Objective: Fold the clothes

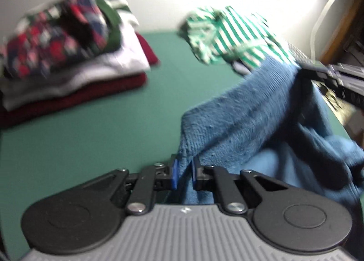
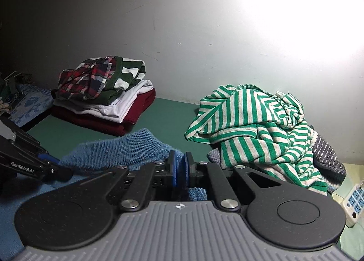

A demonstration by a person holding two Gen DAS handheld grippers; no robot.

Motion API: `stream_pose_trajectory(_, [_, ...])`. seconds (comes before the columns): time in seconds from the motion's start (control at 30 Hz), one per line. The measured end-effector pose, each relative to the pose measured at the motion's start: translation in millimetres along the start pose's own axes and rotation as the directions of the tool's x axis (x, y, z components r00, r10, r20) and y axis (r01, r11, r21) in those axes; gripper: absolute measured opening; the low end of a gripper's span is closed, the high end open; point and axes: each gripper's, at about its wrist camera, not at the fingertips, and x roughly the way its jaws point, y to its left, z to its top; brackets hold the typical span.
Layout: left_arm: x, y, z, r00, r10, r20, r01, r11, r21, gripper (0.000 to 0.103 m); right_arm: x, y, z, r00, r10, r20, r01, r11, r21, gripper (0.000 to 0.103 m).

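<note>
Both the left tongs [image 1: 183, 173] and right tongs [image 2: 180, 169] pinch the blue sweater [image 2: 118, 149] held above the green worktop [image 2: 168, 113], and only the right view shows the white remote [image 2: 353, 202] beside the striped heap [image 2: 257, 129].

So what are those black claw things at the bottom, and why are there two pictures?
They are hand-held grabbers: a person holds one in each hand, and each carries a camera looking along its jaws. One picture is from the left grabber, one from the right grabber. Both pinch the fuzzy blue knitted sweater. On the green table sit a neat stack of folded clothes and a crumpled green-and-white striped shirt not yet folded.
</note>
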Motion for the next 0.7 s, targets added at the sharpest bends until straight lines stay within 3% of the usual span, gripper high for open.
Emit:
stream_pose_trajectory(0.2, [12, -9, 48, 0.978, 0.198, 0.065, -0.202, 0.978, 0.052, 0.012, 30, -3, 13, 0.998, -0.051, 0.021, 0.051, 0.999, 0.018, 0.006])
stream_pose_trajectory(0.37, [57, -31, 58, 0.933, 0.353, 0.07, -0.36, 0.912, 0.195, 0.015, 77, -8, 7, 0.993, -0.112, -0.034, 0.114, 0.993, 0.039, 0.006])
stream_pose_trajectory(0.47, [87, -34, 51, 0.92, 0.39, 0.044, -0.388, 0.89, 0.24, 0.015, 100, -9, -6, 0.984, -0.166, -0.07, 0.167, 0.986, 0.02, 0.0])
stream_pose_trajectory(0.53, [97, -31, 48, 0.918, 0.396, 0.036, -0.393, 0.89, 0.23, 0.015, 112, -12, -13, 0.975, -0.206, -0.088, 0.208, 0.978, 0.015, 0.0])
stream_pose_trajectory(0.6, [94, -28, 46, 0.923, 0.38, 0.056, -0.383, 0.898, 0.219, 0.015, 119, -23, -17, 0.974, -0.192, -0.124, 0.201, 0.977, 0.067, 0.0])
stream_pose_trajectory(0.7, [76, -12, 45, 0.946, 0.32, 0.058, -0.325, 0.928, 0.182, 0.03, 114, -38, -21, 0.978, -0.155, -0.137, 0.175, 0.974, 0.145, 0.0])
